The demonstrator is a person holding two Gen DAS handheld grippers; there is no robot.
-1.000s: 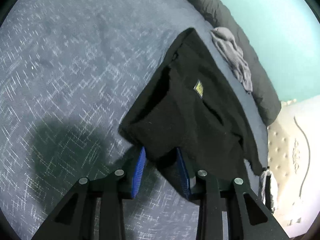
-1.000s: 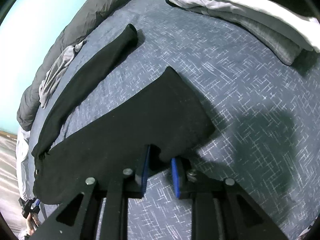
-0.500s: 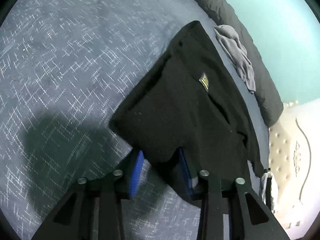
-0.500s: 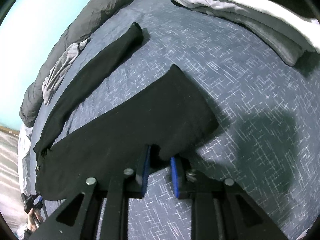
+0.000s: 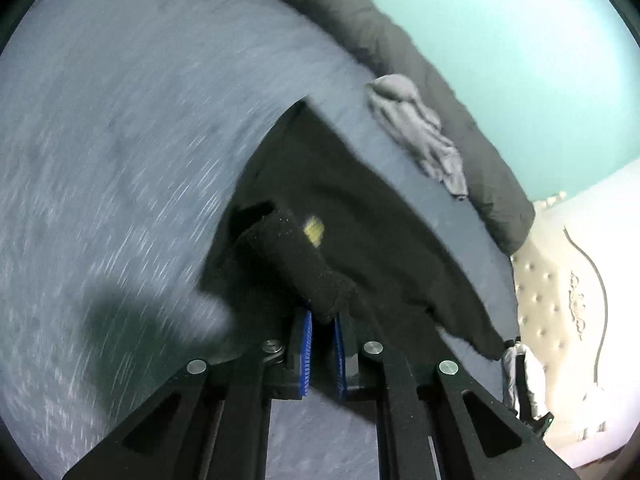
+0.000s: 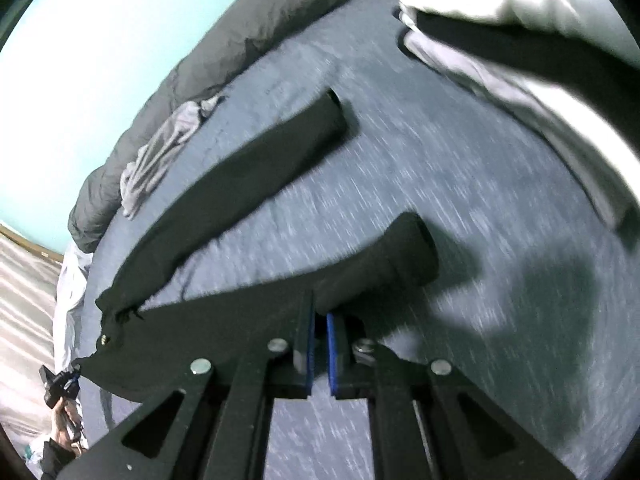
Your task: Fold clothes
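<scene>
On the bed (image 5: pixel 120 120), both claws pinching the black garment's near edge.
Left claw (image 5: pixel 320 322) is closing on a bunched fold of the black garment (image 5: pixel 360 208); right claw (image 6: pixel 319 320) is all but shut on the hem. Garment lies spread on the bed. I'd lift both evenly, keep the edge taut, carry it over flat.

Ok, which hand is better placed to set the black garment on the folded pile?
Right, probably. The folded pile lies ahead and to the right of the right tongs, which are shut on the black garment. The left wrist view hardly shows the pile.
</scene>
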